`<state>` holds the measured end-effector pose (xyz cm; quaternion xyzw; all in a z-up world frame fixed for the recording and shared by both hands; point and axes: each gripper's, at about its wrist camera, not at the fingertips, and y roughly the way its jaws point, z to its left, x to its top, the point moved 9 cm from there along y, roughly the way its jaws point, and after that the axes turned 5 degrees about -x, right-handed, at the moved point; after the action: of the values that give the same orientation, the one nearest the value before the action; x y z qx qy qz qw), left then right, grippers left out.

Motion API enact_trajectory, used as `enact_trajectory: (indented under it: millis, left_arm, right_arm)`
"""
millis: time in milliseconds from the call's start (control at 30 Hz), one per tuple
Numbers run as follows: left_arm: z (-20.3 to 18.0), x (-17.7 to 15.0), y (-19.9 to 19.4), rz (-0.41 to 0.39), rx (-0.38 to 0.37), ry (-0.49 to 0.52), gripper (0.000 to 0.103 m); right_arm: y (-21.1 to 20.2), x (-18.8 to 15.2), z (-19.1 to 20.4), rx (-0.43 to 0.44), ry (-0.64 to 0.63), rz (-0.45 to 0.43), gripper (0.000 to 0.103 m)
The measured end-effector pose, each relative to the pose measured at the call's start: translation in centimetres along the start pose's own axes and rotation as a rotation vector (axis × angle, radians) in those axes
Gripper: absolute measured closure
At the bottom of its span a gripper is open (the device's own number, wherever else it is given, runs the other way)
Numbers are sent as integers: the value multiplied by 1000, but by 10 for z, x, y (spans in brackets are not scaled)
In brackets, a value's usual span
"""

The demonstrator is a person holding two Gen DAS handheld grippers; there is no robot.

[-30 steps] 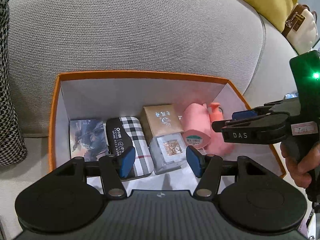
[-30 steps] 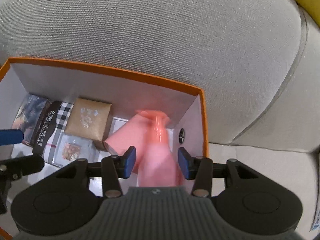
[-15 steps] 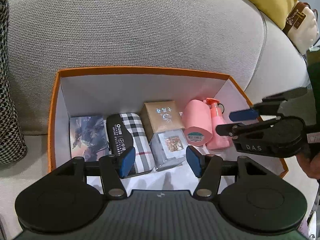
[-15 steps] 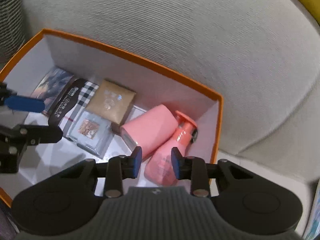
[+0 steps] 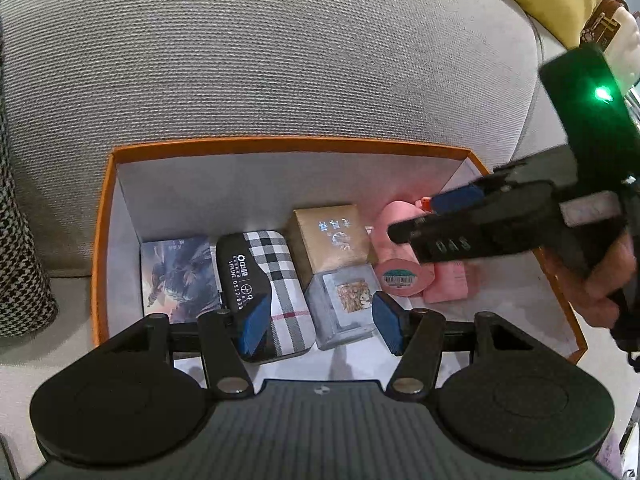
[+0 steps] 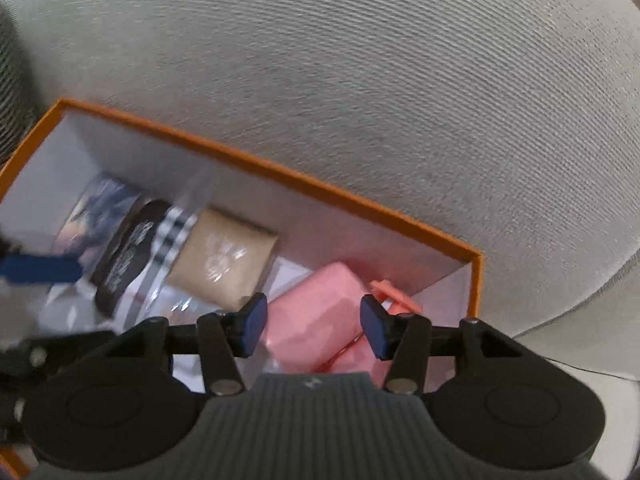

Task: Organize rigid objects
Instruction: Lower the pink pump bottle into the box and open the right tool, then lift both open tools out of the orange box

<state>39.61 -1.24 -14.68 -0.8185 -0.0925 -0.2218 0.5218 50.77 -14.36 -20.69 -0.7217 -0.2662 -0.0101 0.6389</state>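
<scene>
Inside the orange cardboard box (image 5: 105,248) on the grey sofa, a pink cylindrical tube (image 5: 400,256) and a pink spray bottle (image 5: 448,284) lie together at the box's right end, beside a tan square carton (image 5: 330,236) and a plaid glasses case (image 5: 276,280). The left claw (image 5: 316,320) hangs open and empty over the box's near edge. The right claw (image 6: 312,324), open and empty, hovers above the tube.
</scene>
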Motion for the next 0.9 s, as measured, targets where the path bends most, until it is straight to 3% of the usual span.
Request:
enact_trajectory:
  millis: [267, 433, 633, 733, 800, 833, 867, 900]
  left_arm:
    - [-3, 0, 8, 18, 10, 11, 34]
    - [-7, 2, 14, 22, 12, 9, 34]
    - [-10, 0, 14, 20, 3, 14, 34]
    - [-13, -2, 11, 18, -1, 18, 34]
    - [-14, -4, 10, 17, -5, 17, 34]
    - [-14, -5, 9, 15, -6, 16, 34]
    - [-14, -6, 8, 14, -7, 14, 34]
    - [-14, -7, 7, 11, -9, 12, 34]
  right_arm:
    - [11, -3, 4, 71, -98, -8, 52]
    - [-3, -10, 12, 173, -171, -45, 61]
    - [-26, -14, 0, 172, -159, -34, 61]
    - [-36, -25, -1, 167, -225, 1, 62]
    - [-38, -36, 2, 164, -263, 37, 67]
    - [-36, -42, 4, 165, -275, 64, 81]
    - [-35, -47, 6, 165, -277, 90, 86]
    - [-35, -51, 6, 170, -272, 108, 86]
